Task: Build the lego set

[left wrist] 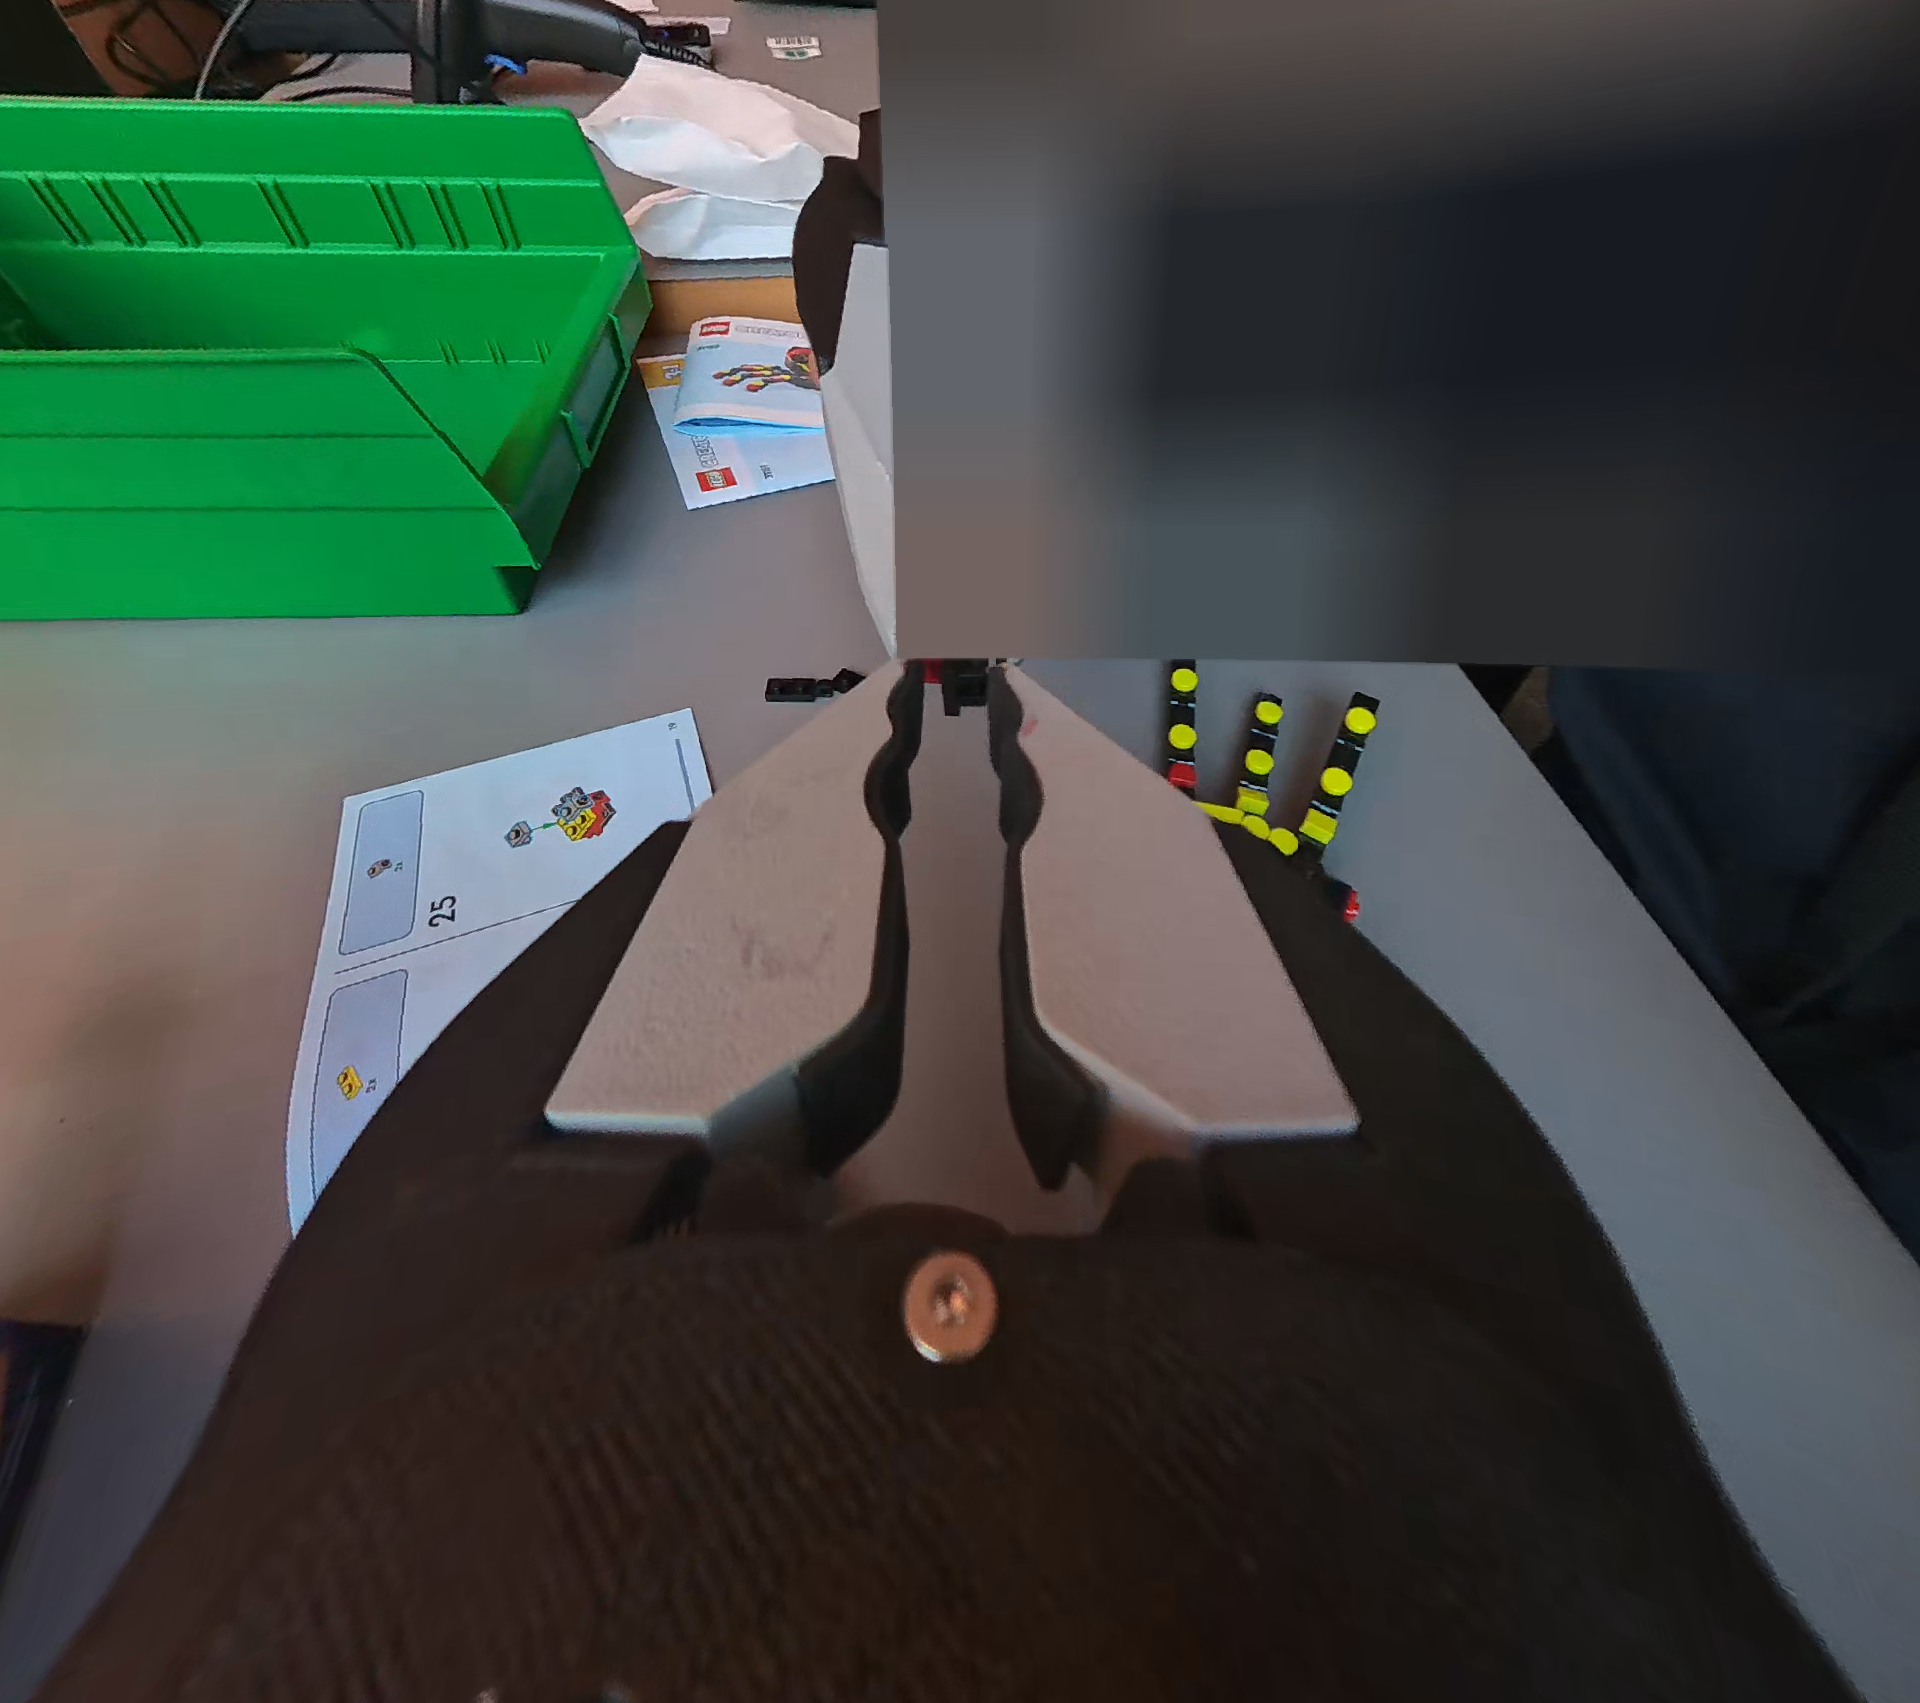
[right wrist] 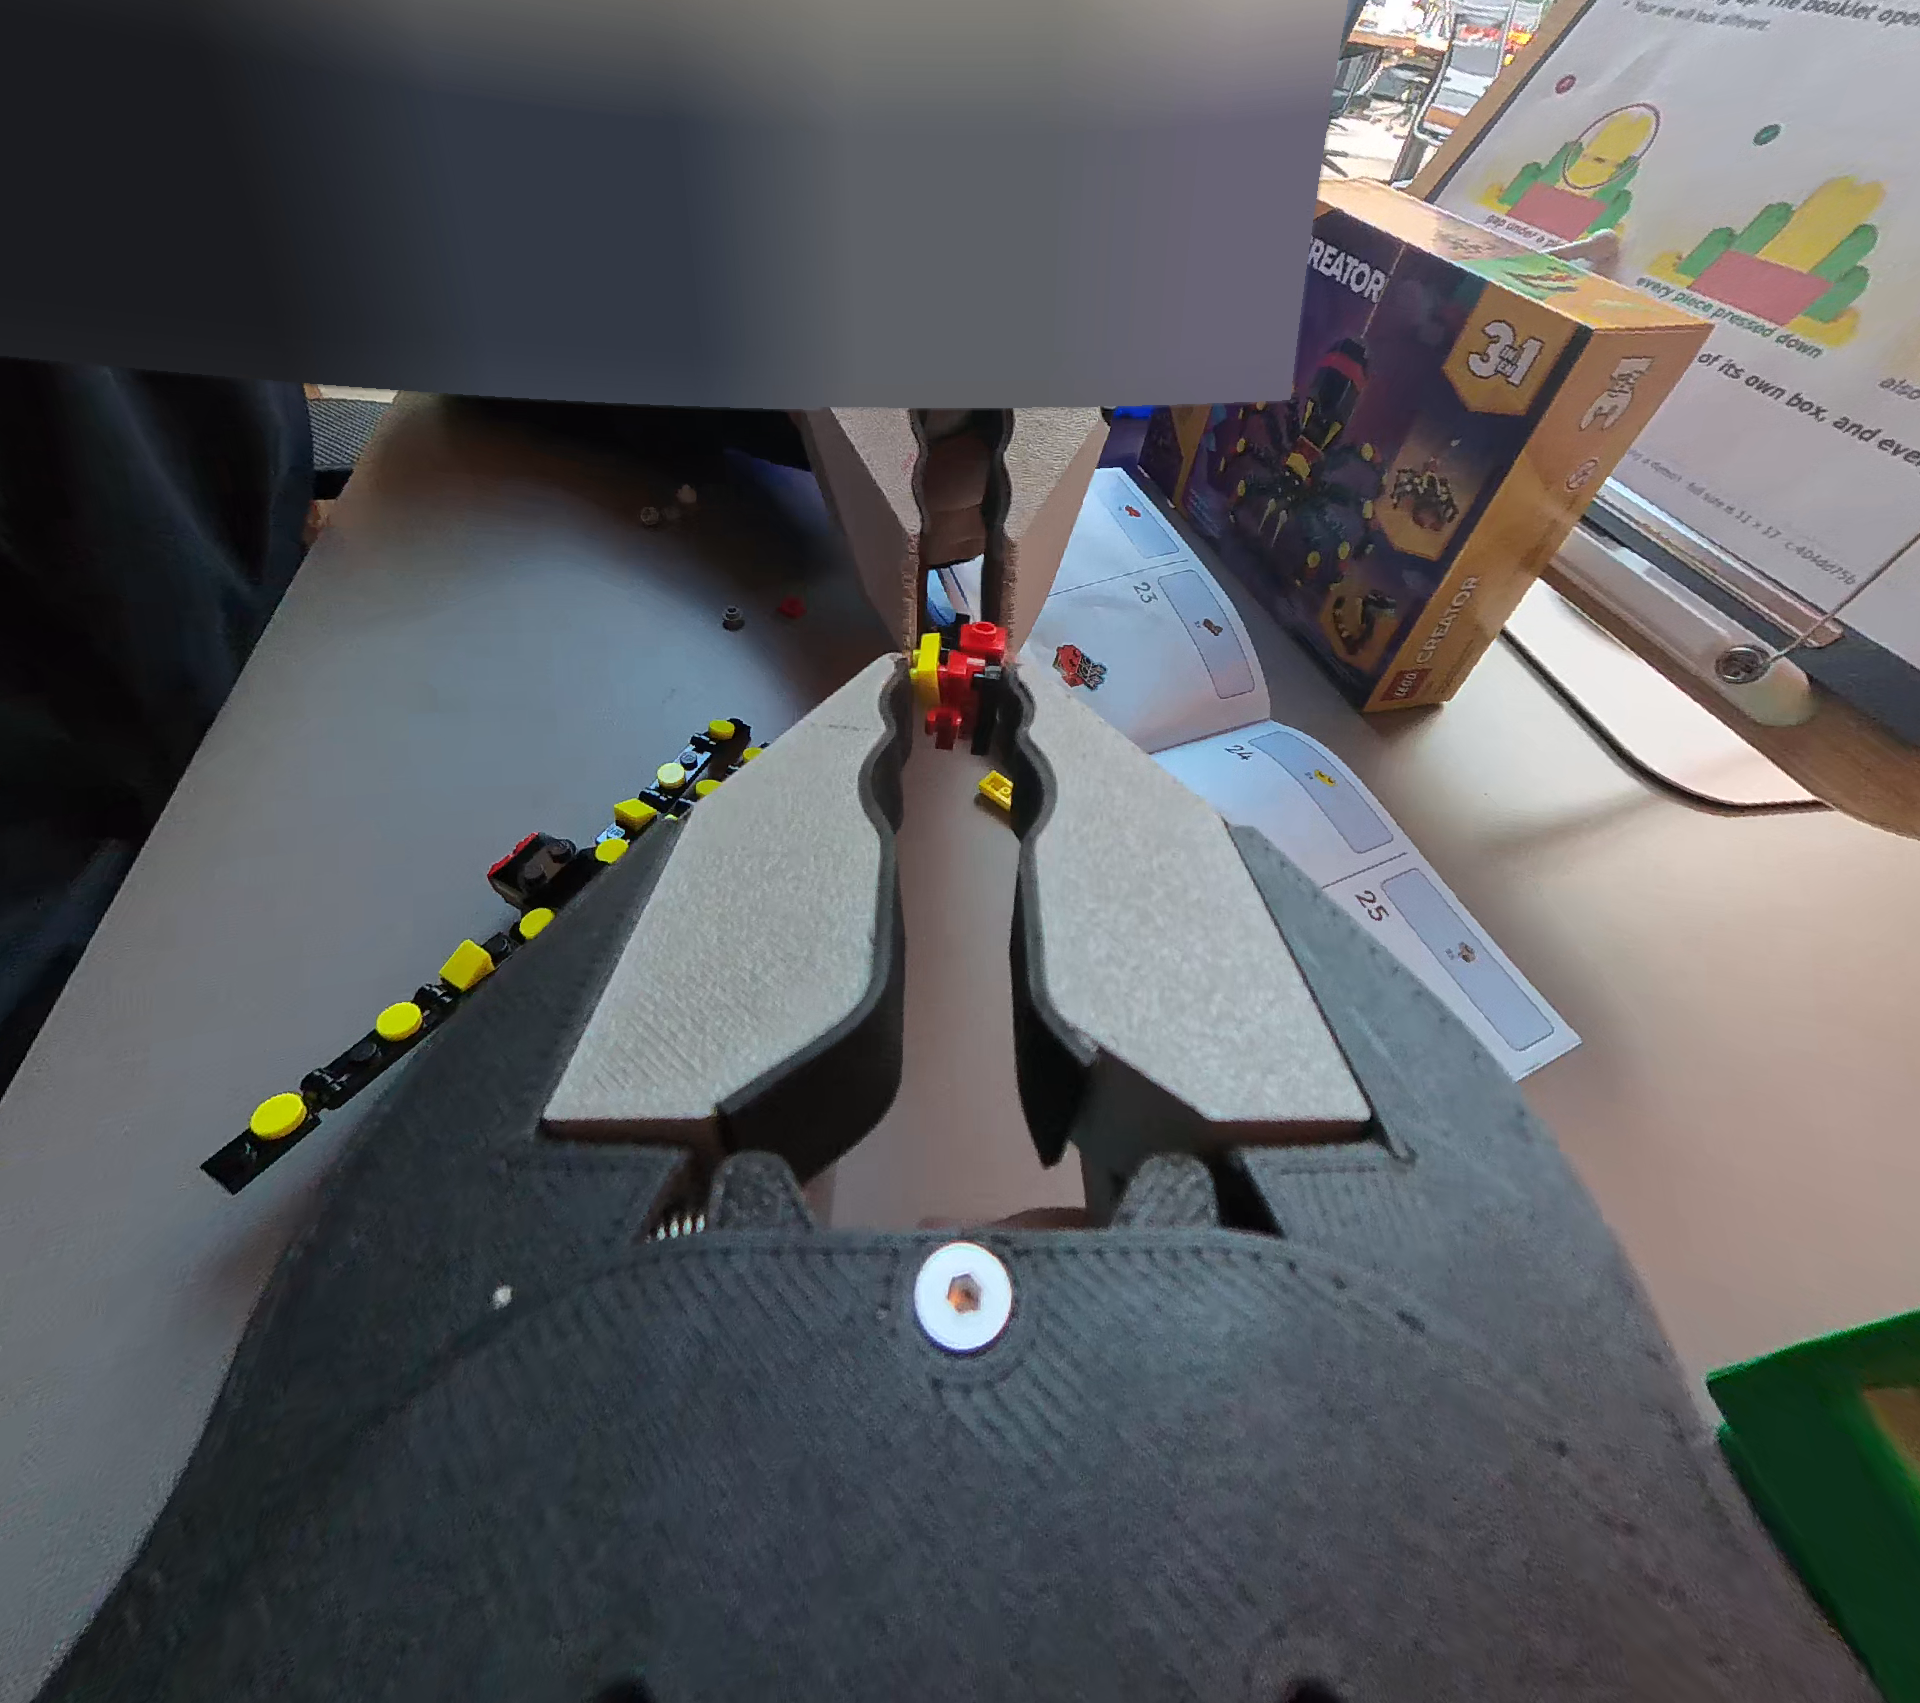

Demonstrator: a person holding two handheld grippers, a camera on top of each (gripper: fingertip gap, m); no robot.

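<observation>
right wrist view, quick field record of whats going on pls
right gripper: shut on the red, yellow and black lego assembly
left gripper: opposite, tips at the same assembly; grip unclear
loose piece: small yellow brick on the table between the right fingers
leg strips: black with yellow studs, left of the gripper
booklet: open, right of the assembly
set box: upright behind the booklet

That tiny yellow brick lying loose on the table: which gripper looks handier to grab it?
Probably the right gripper: the yellow brick lies on the table between its fingers. The left gripper seems to grip the red, yellow and black assembly.
</observation>
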